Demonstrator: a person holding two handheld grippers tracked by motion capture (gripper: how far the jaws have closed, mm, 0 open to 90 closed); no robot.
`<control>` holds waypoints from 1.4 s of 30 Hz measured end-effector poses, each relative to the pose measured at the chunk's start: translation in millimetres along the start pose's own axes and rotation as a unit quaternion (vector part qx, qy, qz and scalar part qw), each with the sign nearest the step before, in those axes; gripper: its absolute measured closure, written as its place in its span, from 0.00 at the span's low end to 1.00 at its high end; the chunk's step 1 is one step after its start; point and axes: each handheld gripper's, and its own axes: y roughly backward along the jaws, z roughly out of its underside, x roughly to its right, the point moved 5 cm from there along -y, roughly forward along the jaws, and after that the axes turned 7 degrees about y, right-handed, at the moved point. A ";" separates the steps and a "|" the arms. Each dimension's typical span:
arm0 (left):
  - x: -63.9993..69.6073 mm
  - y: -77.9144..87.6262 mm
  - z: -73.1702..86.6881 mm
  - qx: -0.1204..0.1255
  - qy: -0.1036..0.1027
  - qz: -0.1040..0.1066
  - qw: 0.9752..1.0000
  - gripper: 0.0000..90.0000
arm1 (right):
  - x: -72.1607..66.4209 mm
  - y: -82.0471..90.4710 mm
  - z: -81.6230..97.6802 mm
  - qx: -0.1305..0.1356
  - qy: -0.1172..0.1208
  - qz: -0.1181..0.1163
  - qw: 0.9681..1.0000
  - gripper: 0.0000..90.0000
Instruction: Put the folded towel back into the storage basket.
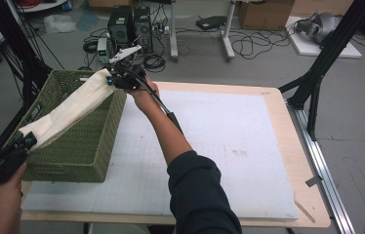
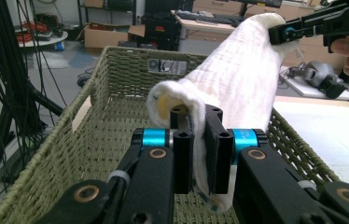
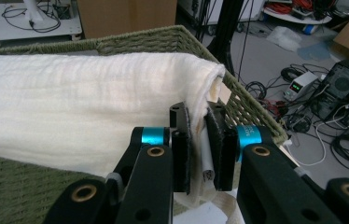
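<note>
Both grippers hold one cream cloth stretched over a green woven basket.

Nearest the lens in the left gripper view, the left gripper (image 2: 199,154) has its black jaws clamped on one folded end of the cloth (image 2: 238,84), low in the middle of the frame; the fabric runs up to the upper right, where the right gripper (image 2: 280,33) pinches the far end. In the right gripper view the jaws are likewise closed on the cloth's end, bottom centre, with the fabric spreading across the left half of the frame above the basket (image 3: 163,37) rim. From the high view the cloth slants from lower left to upper centre, over the basket at the left edge of the white mat (image 1: 219,146) on the wooden table (image 1: 288,122). A dark sleeve (image 1: 200,195) fills the bottom centre.
</note>
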 end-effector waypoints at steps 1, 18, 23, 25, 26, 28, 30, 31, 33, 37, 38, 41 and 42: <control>-0.9 0.2 0.2 0.000 0.001 -0.001 1.000 0.92 | 0.0 0.0 0.0 0.000 0.000 0.000 1.000 0.91; -19.1 6.1 4.8 -0.001 0.011 -0.019 1.000 0.92 | -9.5 -27.3 -6.6 -0.005 -0.004 -0.010 1.000 0.91; -23.8 6.4 6.8 -0.003 0.015 -0.025 1.000 0.92 | -12.2 -34.6 -7.2 -0.009 -0.001 -0.010 1.000 0.91; -24.2 6.3 7.3 -0.003 0.016 -0.025 1.000 0.92 | -13.3 -36.2 -7.7 -0.011 -0.004 -0.010 1.000 0.91; -24.3 6.0 7.6 -0.003 0.015 -0.025 1.000 0.92 | -13.0 -37.1 -7.9 -0.011 -0.001 -0.010 1.000 0.91; -24.2 5.3 8.4 -0.004 0.014 -0.026 1.000 0.92 | -12.5 -38.2 -8.9 -0.011 -0.001 -0.008 1.000 0.91; -24.1 5.0 8.9 -0.005 0.014 -0.027 1.000 0.92 | -12.2 -39.6 -9.6 -0.013 0.001 -0.007 1.000 0.91; -24.3 4.9 9.2 -0.005 0.014 -0.028 1.000 0.92 | -12.4 -41.6 -10.5 -0.014 0.001 -0.007 1.000 0.91; -25.2 4.8 10.2 -0.006 0.013 -0.031 0.999 0.92 | -12.8 -43.7 -12.0 -0.015 0.002 -0.006 1.000 0.91; -27.2 4.3 12.6 -0.008 0.015 -0.034 0.999 0.92 | -14.2 -45.9 -14.7 -0.016 0.004 -0.005 1.000 0.91; -27.6 4.2 13.0 -0.009 0.016 -0.035 0.999 0.92 | -14.6 -46.9 -15.7 -0.017 0.005 -0.005 1.000 0.91; -27.6 3.3 13.9 -0.009 0.016 -0.035 0.999 0.92 | -14.7 -48.4 -15.0 -0.019 0.003 -0.004 1.000 0.91; -27.6 3.1 14.2 -0.010 0.016 -0.035 0.999 0.92 | -14.5 -49.1 -14.4 -0.020 0.003 -0.003 1.000 0.91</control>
